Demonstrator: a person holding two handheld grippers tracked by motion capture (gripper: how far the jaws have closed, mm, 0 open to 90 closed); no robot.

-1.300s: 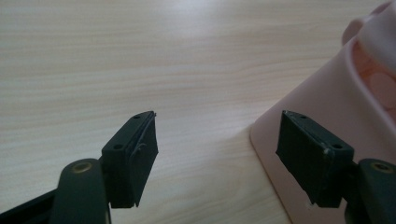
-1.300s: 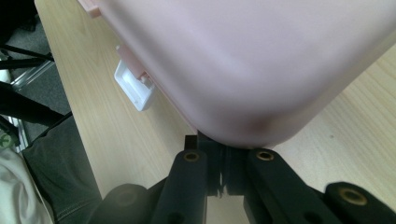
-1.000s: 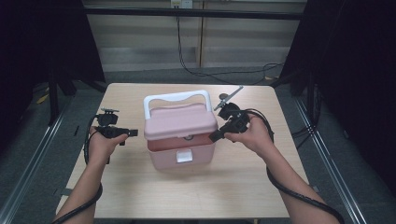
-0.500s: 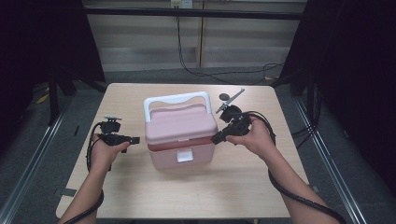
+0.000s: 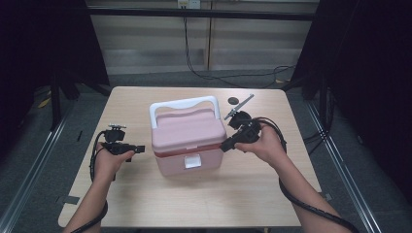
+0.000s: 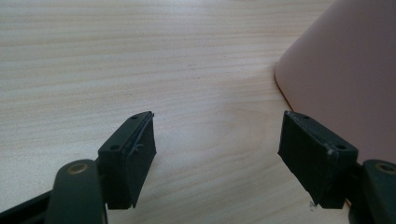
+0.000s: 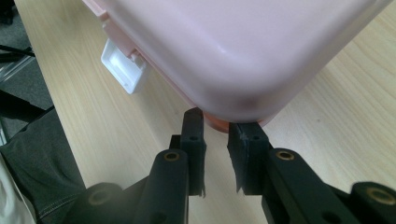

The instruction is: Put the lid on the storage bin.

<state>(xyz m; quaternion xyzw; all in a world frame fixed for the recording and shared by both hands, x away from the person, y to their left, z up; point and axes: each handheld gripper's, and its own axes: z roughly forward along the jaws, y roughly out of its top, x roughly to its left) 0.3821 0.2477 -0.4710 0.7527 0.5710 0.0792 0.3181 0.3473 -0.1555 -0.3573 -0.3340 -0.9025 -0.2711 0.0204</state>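
Centrally on the pale wooden table [image 5: 145, 204] stands a pink plastic cooler box [image 5: 188, 141] with a white carrying handle [image 5: 183, 104] folded back toward the far side and a white front latch [image 5: 192, 161] on the near wall. Its lid is down, so whatever is inside cannot be seen.

The right gripper [image 5: 227, 144] sits at the box's right near corner. In the right gripper view its jaws stand a little apart, having just been opening, with their tips at the box's rounded corner [image 7: 233, 122] just under the lid's edge; nothing is pinched between them.

The left gripper [image 5: 138, 149] hovers just left of the box, apart from it. In the left gripper view its jaws are spread wide over bare wood, with the box's pink wall [image 6: 345, 70] beside the right-hand jaw.

Behind the box, near the table's far edge, lie a small dark round disc [image 5: 233, 101] and a thin grey rod-like tool [image 5: 239, 107].
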